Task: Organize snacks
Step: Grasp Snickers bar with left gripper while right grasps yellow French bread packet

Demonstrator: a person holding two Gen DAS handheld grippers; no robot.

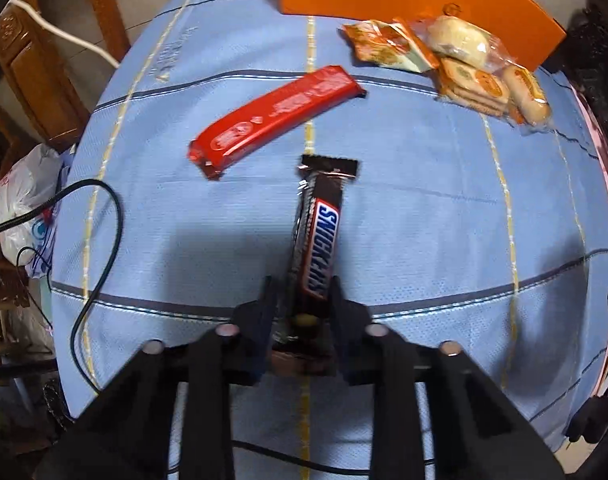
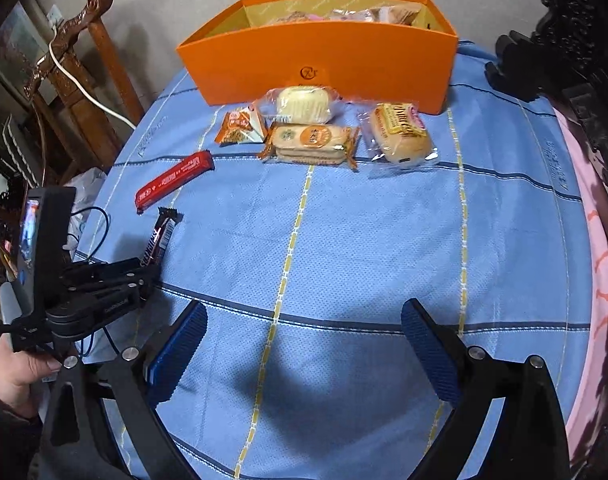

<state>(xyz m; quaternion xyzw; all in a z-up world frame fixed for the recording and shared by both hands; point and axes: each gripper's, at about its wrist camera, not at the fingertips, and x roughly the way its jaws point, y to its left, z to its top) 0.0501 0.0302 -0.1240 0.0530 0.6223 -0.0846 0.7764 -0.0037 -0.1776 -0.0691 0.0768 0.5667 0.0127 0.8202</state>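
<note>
On blue striped tablecloth [image 2: 343,240] | left gripper [image 1: 302,304] pinching Snickers bar [image 1: 317,240] | right gripper [image 2: 304,344] spread | carved wooden chair [image 2: 80,80] behind

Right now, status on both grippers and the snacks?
Left gripper shut on Snickers bar. Right gripper open, empty. Red bar and four wrapped snacks loose before orange box. Nothing in the way.

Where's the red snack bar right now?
The red snack bar lies on the blue tablecloth, left side in the right wrist view, just beyond the Snickers bar and left of the wrapped pastries.
</note>
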